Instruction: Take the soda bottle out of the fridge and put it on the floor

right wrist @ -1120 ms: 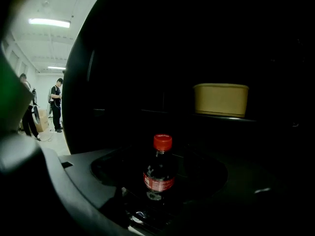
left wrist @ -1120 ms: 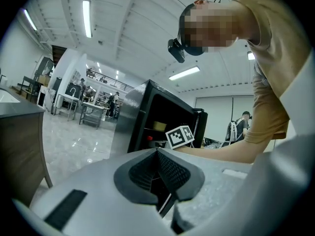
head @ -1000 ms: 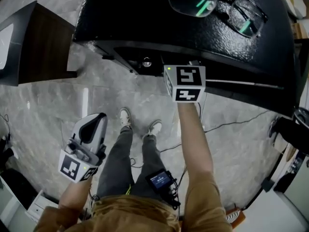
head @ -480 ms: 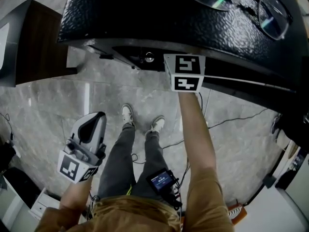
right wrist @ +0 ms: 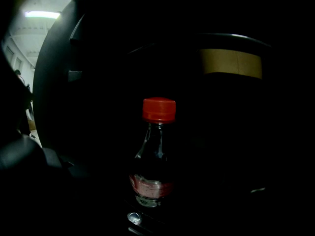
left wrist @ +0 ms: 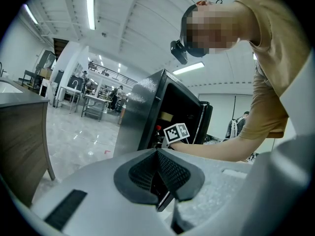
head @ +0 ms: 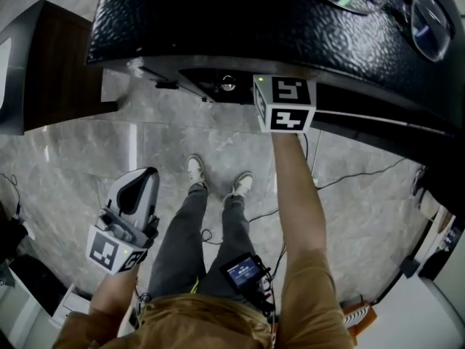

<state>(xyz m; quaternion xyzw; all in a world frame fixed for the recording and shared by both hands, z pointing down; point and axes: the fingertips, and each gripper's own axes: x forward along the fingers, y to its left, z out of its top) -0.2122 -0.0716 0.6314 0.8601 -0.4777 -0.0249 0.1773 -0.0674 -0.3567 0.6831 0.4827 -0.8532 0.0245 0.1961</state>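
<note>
The soda bottle, clear with a red cap and red label, stands upright inside the dark fridge, straight ahead in the right gripper view. My right gripper reaches into the fridge opening. Only its marker cube shows in the head view, and its jaws are lost in the dark. The left gripper hangs low at my left side over the floor, jaws shut with nothing between them. In the left gripper view the fridge stands open with the right cube at its mouth.
A pair of glasses lies on the fridge top. A dark wooden cabinet stands at the left. Cables trail over the marble floor at the right. My feet stand before the fridge. The fridge door is swung open.
The right gripper's cube has edged further up toward the fridge opening, and the fridge top has shifted in the head view. The left gripper has stayed where it was.
</note>
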